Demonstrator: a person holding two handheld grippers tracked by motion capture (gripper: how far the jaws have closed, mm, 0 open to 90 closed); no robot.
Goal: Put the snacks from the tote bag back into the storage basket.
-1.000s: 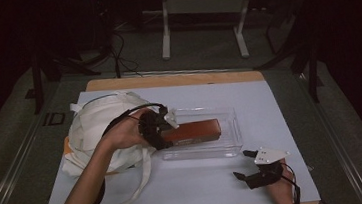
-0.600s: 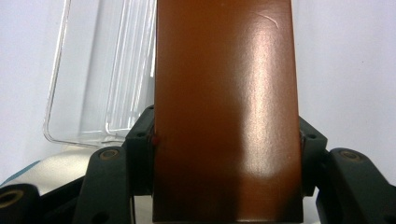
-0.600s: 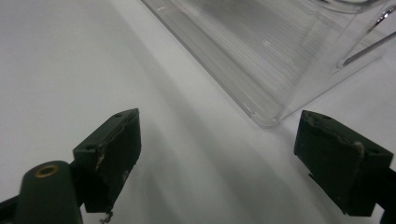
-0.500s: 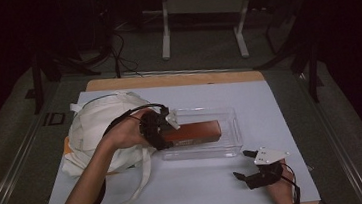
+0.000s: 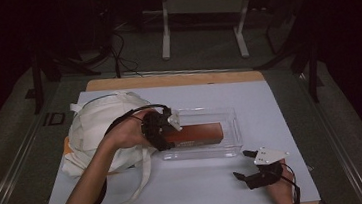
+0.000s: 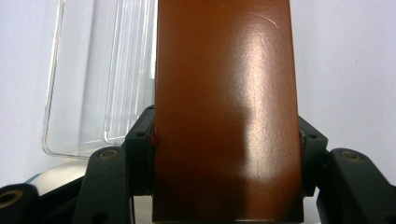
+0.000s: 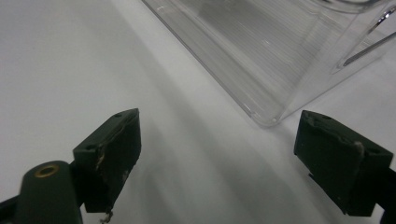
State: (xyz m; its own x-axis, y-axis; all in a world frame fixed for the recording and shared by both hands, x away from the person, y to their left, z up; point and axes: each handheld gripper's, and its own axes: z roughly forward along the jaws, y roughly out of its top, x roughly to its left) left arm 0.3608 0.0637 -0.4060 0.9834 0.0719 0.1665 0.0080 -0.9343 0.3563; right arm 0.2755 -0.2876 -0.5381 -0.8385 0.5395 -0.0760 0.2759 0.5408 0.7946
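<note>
Over the clear plastic tray [image 5: 229,142] at mid-desk, the left hand-held gripper [image 5: 164,128] is clamped on one end of a reddish-brown rectangular box [image 6: 224,112], which extends lengthwise within the tray. Beside it lies a white cloth bag [image 5: 96,125]. Near the desk's front edge, the right hand-held gripper [image 7: 233,154] rests with jaws spread, holding nothing.

A box [image 5: 197,133] lies in the tray [image 5: 228,115]; a bag [image 5: 98,125] sits just left.
</note>
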